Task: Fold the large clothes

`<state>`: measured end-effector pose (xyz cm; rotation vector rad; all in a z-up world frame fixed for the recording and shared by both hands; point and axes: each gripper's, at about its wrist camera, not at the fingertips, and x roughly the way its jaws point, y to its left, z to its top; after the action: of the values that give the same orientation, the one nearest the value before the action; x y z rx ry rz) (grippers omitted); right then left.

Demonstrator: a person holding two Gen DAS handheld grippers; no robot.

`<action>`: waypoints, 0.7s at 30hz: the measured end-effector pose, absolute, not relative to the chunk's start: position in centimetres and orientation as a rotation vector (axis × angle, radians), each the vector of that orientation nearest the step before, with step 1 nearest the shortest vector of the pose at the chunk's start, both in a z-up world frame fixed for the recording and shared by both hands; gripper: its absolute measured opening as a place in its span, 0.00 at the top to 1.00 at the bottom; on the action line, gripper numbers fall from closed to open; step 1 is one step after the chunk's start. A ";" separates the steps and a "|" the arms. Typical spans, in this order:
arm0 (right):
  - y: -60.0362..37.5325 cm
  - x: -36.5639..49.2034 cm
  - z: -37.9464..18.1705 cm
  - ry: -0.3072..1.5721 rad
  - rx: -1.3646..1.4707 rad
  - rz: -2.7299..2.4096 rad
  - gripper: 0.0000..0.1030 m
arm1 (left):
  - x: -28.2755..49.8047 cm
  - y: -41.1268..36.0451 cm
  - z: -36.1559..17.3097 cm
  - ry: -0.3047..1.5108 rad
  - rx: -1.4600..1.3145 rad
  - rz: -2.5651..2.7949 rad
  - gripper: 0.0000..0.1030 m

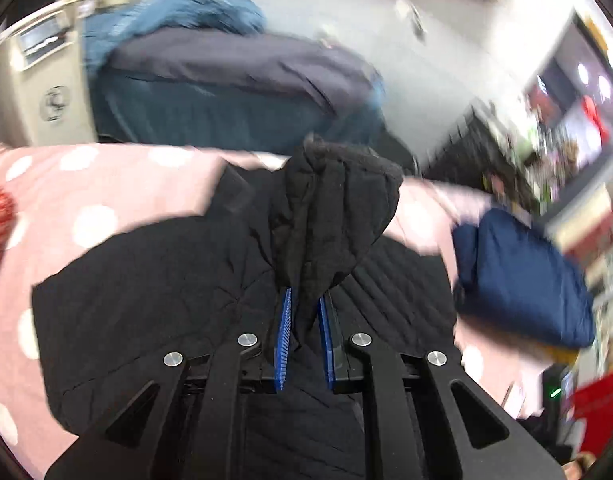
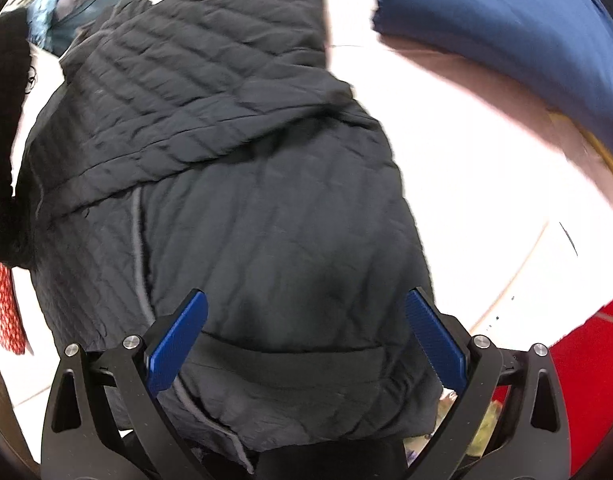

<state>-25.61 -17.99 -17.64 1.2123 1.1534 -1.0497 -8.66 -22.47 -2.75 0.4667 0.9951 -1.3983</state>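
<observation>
Pink dotted bedding [image 1: 106,184] bears black jacket [image 1: 166,280], left hand-held gripper [image 1: 305,312] pinching it, right [image 2: 306,320] spread.

Both tools share one build. The left gripper [image 1: 305,312] has a matte black frame of flat angular plates, with triangular cut-outs at 7 and 5 o'clock in its view. Four round silver screw heads sit across the linkage, two on each side. Its fingers [image 1: 283,344] carry narrow blue pads with fine ribbing like comb teeth along the edges.

The right gripper [image 2: 306,332] shows the same black arms curving up from 7 and 5 o'clock, with slim triangular slots in the outer plates. Two silver screw heads cap each arm's joints. Its fingers [image 2: 177,344] wear broad blue pads with a finely ridged texture.
</observation>
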 end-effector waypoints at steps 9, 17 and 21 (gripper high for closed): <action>-17.7 -30.2 -18.7 1.135 1.272 -1.090 0.05 | -15.5 -23.9 -10.3 1.152 0.685 -1.442 0.25; -18.6 -29.8 -19.4 1.167 1.234 -1.039 0.05 | -12.4 -20.9 -10.0 1.155 0.632 -1.350 0.18; -19.7 -28.6 -18.9 1.142 1.196 -0.987 0.05 | -7.7 -18.2 -10.4 1.215 0.562 -1.206 0.17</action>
<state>-28.57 -19.73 -18.90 1.1959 1.1424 -0.9869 -7.67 -18.20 -10.43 0.5621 1.2154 -1.2059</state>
